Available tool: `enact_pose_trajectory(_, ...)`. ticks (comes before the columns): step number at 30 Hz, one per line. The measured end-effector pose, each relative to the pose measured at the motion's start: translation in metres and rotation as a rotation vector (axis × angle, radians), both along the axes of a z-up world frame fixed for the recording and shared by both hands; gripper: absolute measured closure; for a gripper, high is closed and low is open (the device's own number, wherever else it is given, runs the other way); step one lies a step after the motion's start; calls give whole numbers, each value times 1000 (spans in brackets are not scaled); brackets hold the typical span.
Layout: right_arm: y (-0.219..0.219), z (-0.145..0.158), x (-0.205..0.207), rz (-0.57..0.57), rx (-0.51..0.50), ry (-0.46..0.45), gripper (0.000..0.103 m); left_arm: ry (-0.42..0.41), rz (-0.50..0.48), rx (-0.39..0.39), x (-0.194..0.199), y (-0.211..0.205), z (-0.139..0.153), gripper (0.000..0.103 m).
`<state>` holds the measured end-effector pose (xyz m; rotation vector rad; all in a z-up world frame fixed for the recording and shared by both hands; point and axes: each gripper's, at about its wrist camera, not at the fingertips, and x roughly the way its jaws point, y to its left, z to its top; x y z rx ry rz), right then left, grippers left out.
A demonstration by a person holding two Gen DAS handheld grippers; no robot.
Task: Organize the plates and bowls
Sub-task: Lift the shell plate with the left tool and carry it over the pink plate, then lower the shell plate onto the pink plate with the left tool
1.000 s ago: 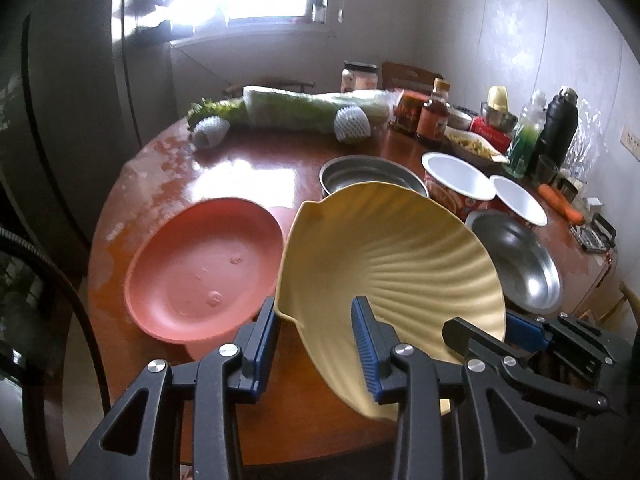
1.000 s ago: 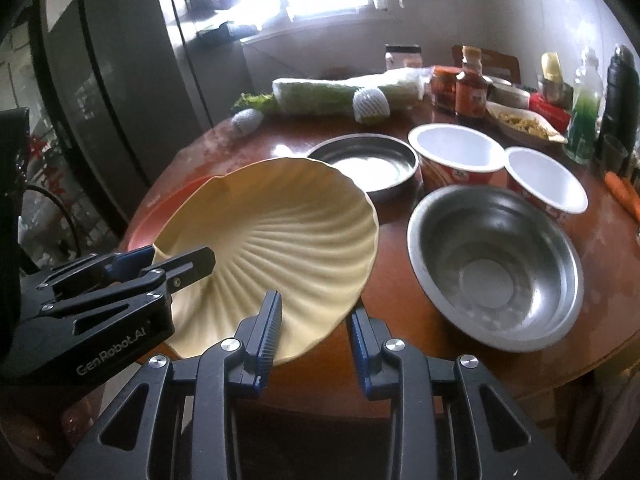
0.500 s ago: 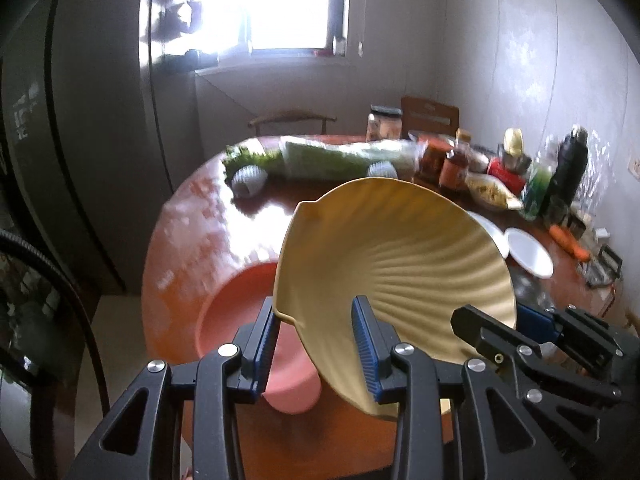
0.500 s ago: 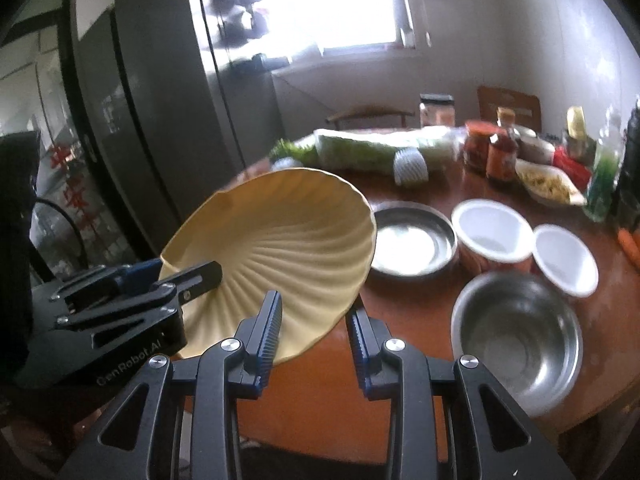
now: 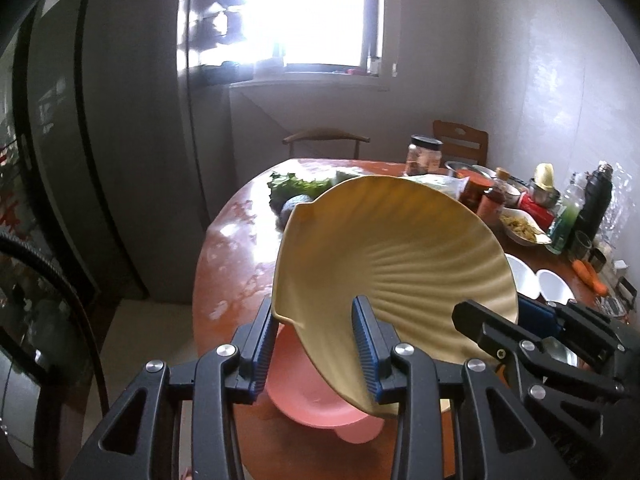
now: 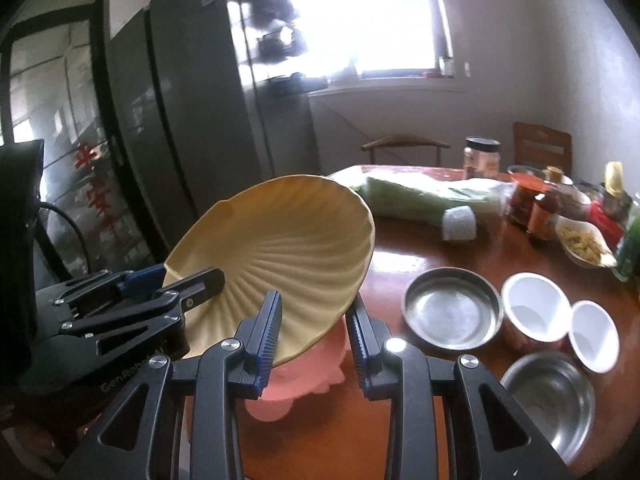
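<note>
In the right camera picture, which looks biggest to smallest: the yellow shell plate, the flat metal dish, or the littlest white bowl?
1. Yellow shell plate, though it is nearest the camera.
2. Flat metal dish.
3. Littlest white bowl.

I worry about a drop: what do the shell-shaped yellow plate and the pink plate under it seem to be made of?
The yellow plate looks like matte moulded plastic or melamine: even colour, soft ribs, thin rim, no glaze shine. The pink plate looks alike, smooth with a dull sheen. Ceramic cannot be ruled out from the look.
</note>
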<state>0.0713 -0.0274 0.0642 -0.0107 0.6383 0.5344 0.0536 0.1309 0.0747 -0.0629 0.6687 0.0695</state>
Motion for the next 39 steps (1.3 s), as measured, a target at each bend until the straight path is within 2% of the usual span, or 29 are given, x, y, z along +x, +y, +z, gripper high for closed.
enact_pose_trajectory(6,14,-26,9,49,-8,42,69,61,25,-34,7,15,-31,66)
enact_pose_trajectory(11,18,-48,21,41,-24,79,69,108,35,-53,15,16,-57,66)
enact_pose_trajectory(18,24,-78,33,54,-44,132,69,152,73,-40,26,16,-84,66)
enact_pose_trajectory(28,36,-103,40,86,-66,172,69,173,116,-10,30,19,-103,66)
enact_pose_trajectory(39,47,-110,34,96,-116,156,69,175,139,19,33,24,-111,66)
